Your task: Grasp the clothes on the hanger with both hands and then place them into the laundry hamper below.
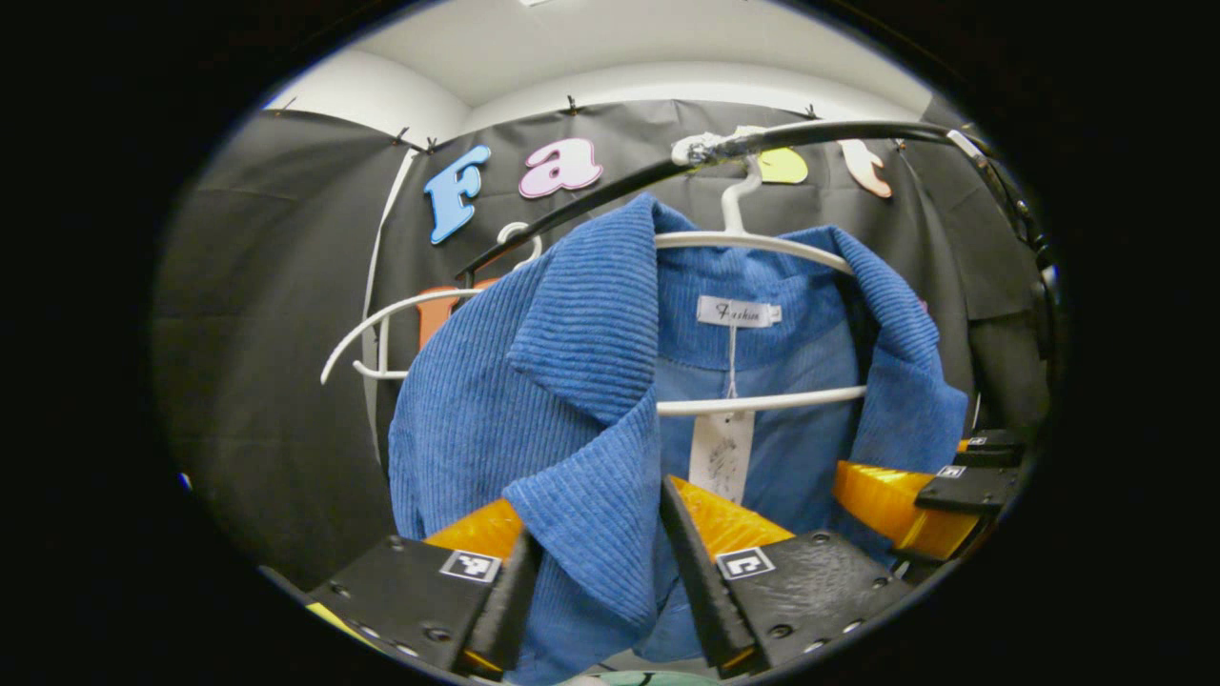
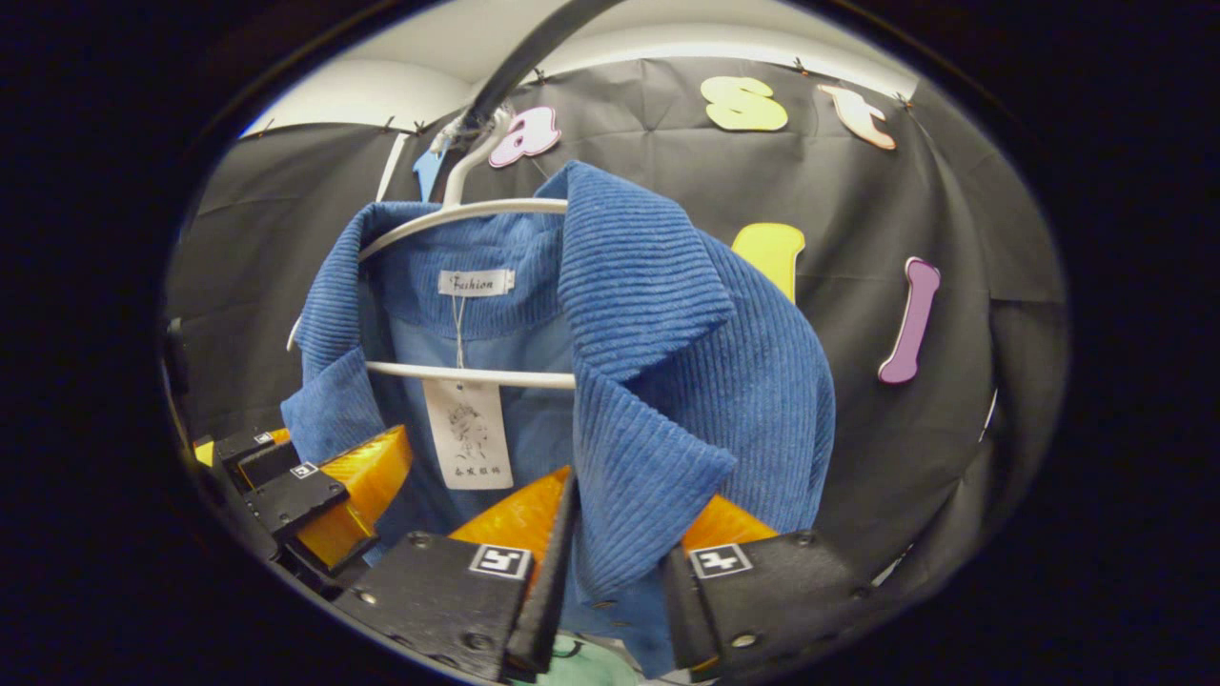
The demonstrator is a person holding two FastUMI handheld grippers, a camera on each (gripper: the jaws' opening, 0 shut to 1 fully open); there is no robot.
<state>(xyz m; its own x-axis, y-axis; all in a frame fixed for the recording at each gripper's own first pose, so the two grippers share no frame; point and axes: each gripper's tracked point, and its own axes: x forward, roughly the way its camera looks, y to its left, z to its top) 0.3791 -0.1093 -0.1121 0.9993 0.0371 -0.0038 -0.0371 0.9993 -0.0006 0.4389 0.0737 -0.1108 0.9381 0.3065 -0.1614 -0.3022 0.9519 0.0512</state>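
the blue corduroy jacket [image 1: 572, 381] hangs on a white hanger [image 1: 762, 243] from the black rail [image 1: 810, 133]. the left gripper [image 1: 596, 572] and right gripper [image 2: 620, 572] each straddle a front lapel, jaws wide, apparently not clamped. grasping is the step in hand; next, closing both and lifting the jacket off the hanger.

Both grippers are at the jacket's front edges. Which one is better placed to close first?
Roughly even, slight edge left. The left gripper has the blue jacket lapel deep between its open fingers; the right gripper straddles the other lapel, also open. The jacket hangs on the white hanger.
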